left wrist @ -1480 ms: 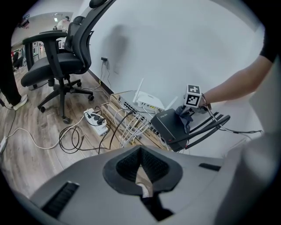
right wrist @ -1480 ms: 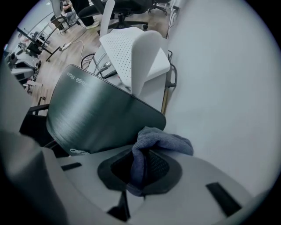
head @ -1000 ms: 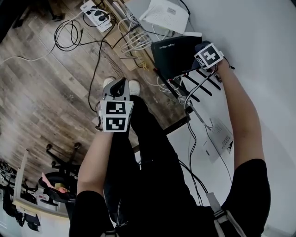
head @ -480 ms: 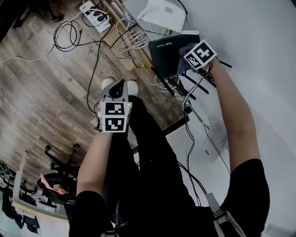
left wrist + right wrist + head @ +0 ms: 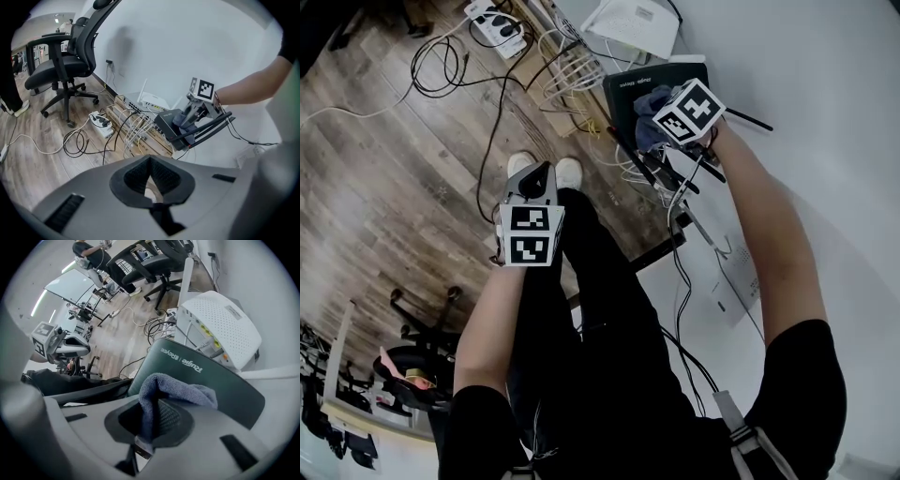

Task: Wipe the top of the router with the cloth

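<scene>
Right gripper [image 5: 142, 440] pinches cloth [image 5: 180, 389], bunched on router [image 5: 225, 387] top just fwd.

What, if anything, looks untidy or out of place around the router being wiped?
The pale cables beside the black router form a loose tangle spilling towards the wooden floor, where a power strip lies among looped black leads. The router itself shows no visible damage; the cloth lies on its top.

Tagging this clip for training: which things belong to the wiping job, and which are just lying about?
In the job: black router, blue cloth, right gripper shut on the cloth.
Lying about: white router, power strip, cables, office chair.
</scene>
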The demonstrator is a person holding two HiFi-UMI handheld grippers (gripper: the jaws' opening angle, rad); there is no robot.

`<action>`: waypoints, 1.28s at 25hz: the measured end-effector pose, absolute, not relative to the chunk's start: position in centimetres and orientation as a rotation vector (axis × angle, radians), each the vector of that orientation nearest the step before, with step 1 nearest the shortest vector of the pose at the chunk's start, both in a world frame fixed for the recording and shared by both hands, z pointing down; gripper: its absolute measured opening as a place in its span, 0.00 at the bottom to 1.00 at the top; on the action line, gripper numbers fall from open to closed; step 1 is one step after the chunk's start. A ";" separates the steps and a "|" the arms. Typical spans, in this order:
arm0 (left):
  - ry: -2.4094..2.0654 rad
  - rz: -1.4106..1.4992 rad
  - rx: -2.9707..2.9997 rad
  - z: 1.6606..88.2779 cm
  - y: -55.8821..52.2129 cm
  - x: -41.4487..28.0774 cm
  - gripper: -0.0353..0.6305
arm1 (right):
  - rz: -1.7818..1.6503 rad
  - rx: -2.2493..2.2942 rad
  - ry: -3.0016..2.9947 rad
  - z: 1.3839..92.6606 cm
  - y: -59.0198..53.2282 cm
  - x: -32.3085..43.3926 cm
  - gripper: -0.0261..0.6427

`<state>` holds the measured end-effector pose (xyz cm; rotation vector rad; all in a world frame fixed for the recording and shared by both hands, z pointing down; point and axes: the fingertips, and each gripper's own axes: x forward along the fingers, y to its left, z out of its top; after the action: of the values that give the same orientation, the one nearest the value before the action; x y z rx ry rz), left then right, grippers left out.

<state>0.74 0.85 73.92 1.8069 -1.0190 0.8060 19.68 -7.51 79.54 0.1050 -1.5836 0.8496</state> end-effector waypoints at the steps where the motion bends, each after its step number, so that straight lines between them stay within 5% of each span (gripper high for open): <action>1: -1.016 0.809 1.805 73.9 1.1 0.7 0.04 | 0.846 0.088 -1.590 79.5 -7.2 19.3 0.07; 14: -1.024 0.826 1.812 73.3 1.0 -0.1 0.04 | 0.794 -0.123 -1.515 79.2 -3.0 18.0 0.07; 27: -0.978 0.837 1.853 72.8 0.6 0.2 0.04 | 0.878 0.103 -1.268 80.1 -5.2 26.3 0.07; 32: -0.974 0.828 1.849 73.3 0.2 0.0 0.04 | 0.666 0.172 -1.177 80.3 -7.6 29.9 0.07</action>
<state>-0.01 0.22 73.25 1.8490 -0.9739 0.8278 29.88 -7.63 80.28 0.1719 -1.1767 0.6660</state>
